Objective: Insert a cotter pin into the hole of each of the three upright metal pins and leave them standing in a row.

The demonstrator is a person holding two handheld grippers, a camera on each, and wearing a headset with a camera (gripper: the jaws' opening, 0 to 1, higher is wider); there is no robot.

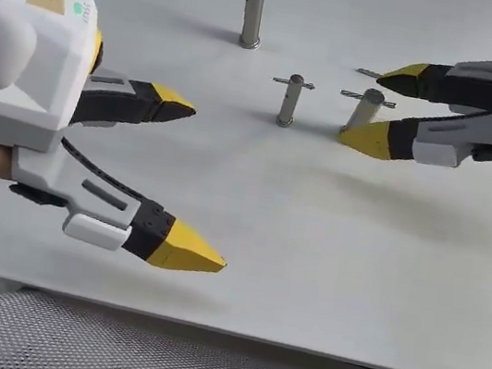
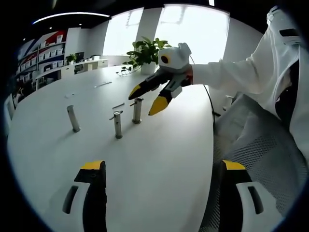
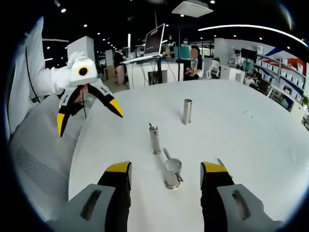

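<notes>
While the left gripper (image 1: 192, 181) hovers over the near part of the white table (image 1: 310, 251), its yellow-tipped jaws are spread wide and hold nothing. Farther out, a short grey metal pin (image 1: 289, 100) stands upright with a thin wire cotter pin (image 1: 294, 83) through its top. Just beside it, the right gripper (image 1: 367, 106) has its jaws wide apart on either side of a second metal pin (image 3: 172, 174), which also carries a cotter pin. A loose cotter pin (image 1: 368, 73) lies on the table by the upper jaw. Farthest, the third metal pin (image 1: 252, 17) stands upright, well apart from the other two.
</notes>
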